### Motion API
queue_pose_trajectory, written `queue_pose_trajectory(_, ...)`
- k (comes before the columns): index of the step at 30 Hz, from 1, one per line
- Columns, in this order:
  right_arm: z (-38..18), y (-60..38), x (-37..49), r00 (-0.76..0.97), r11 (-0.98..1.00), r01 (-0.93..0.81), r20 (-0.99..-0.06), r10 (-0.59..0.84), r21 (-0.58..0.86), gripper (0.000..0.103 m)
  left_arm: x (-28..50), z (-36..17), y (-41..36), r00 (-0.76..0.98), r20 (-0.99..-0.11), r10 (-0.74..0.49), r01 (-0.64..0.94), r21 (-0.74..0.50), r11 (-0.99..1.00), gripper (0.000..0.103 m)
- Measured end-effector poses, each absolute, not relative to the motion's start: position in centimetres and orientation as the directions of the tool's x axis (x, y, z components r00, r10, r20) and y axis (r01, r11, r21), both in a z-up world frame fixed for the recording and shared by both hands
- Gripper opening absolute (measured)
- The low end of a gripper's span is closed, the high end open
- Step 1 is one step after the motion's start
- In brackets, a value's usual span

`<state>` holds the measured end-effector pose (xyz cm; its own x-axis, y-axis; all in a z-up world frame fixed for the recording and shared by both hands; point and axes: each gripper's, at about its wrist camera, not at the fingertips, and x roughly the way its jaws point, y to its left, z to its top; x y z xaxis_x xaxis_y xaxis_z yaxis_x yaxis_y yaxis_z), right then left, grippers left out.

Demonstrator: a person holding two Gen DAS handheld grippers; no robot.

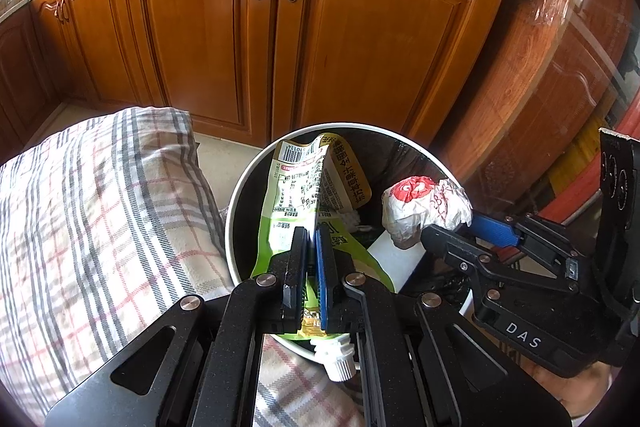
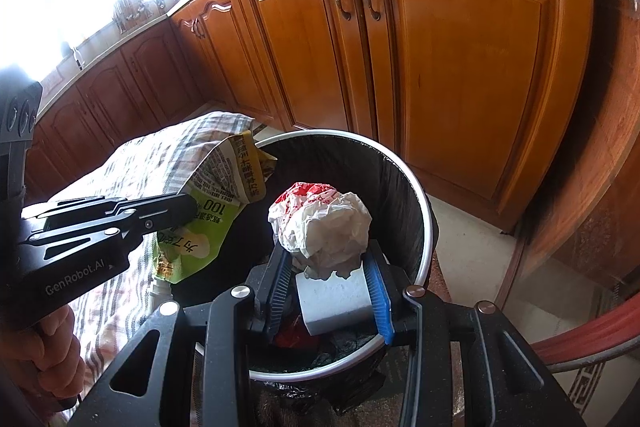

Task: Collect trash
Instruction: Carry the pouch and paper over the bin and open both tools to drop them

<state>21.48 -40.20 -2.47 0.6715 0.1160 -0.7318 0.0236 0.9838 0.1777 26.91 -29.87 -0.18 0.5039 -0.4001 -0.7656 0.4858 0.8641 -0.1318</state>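
My left gripper (image 1: 311, 239) is shut on a green drink pouch (image 1: 298, 187) with a white spout, held over the left rim of the round trash bin (image 1: 236, 195). The pouch also shows in the right wrist view (image 2: 204, 231), with the left gripper (image 2: 188, 207) clamped on it. My right gripper (image 2: 326, 259) is shut on a crumpled white and red paper wrapper (image 2: 320, 223), held over the bin's (image 2: 420, 195) opening; this ball shows in the left wrist view (image 1: 420, 203) too. A white block (image 2: 336, 301) lies in the bin below it.
A plaid cloth (image 1: 100, 207) covers the surface left of the bin. Wooden kitchen cabinets (image 1: 280, 39) stand behind, with a stone countertop above. A brown wooden panel (image 1: 540, 87) stands at the right. The bin has a black liner (image 2: 360, 163) and holds other trash.
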Motion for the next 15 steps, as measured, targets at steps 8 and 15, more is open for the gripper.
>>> queue_pose_trajectory(8,-2.5,-40.2,21.9,0.667,0.984,0.030,-0.737,0.112,0.177,0.042,27.3,-0.5,-30.0,0.484,-0.776,-0.406,0.484,-0.149,0.862,0.005)
queue_pose_trajectory(15,-2.5,-41.1,21.7,0.673,0.973,0.050,-0.727,0.134,0.225,0.055,27.3,-0.1,-28.8,0.489,-0.768,-0.413,0.462,-0.173,0.870,0.023)
